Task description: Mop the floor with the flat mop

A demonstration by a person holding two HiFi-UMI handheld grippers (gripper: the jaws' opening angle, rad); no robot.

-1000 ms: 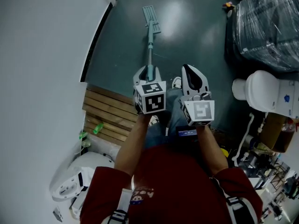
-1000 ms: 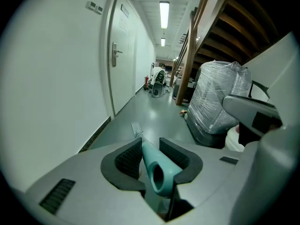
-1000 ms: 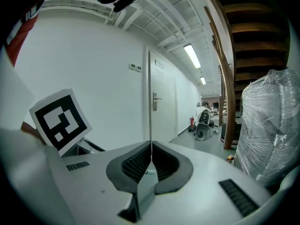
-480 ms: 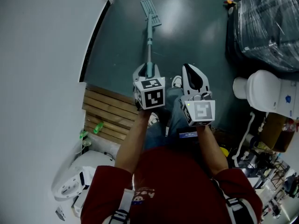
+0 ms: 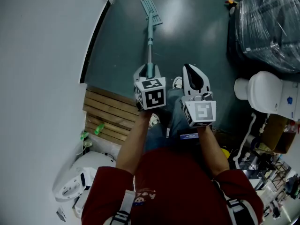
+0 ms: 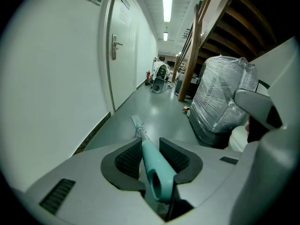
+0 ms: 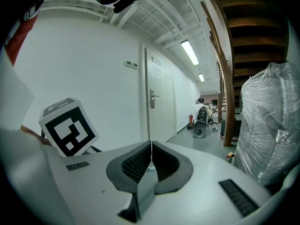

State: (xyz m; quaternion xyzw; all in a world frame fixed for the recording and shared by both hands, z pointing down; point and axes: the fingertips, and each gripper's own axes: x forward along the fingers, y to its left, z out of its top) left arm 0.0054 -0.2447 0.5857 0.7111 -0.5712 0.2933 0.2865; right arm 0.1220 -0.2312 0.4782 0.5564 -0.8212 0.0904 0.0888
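A teal flat mop [image 5: 150, 36] reaches away from me over the dark green floor, its flat head [image 5: 151, 10] resting on the floor far ahead. My left gripper [image 5: 148, 72] is shut on the mop handle [image 6: 154, 165], which runs between the ribbed pads [image 6: 129, 159] toward the small head [image 6: 137, 121]. My right gripper [image 5: 193, 77] hangs beside it, to the right, jaws shut with nothing between them. In the right gripper view the gripper [image 7: 151, 150] points down the corridor, pads touching.
A white wall [image 5: 42, 55] with a dark skirting runs along the left. A wooden slat pallet [image 5: 108, 116] lies by my left side. A plastic-wrapped bulky load [image 5: 269, 25] and a white toilet-like fixture [image 5: 267, 93] stand at the right. A white door [image 6: 121, 55] is ahead on the left.
The mop head has slid a little farther away along the floor, and my left gripper has shifted slightly forward with the handle. The right gripper has stayed put.
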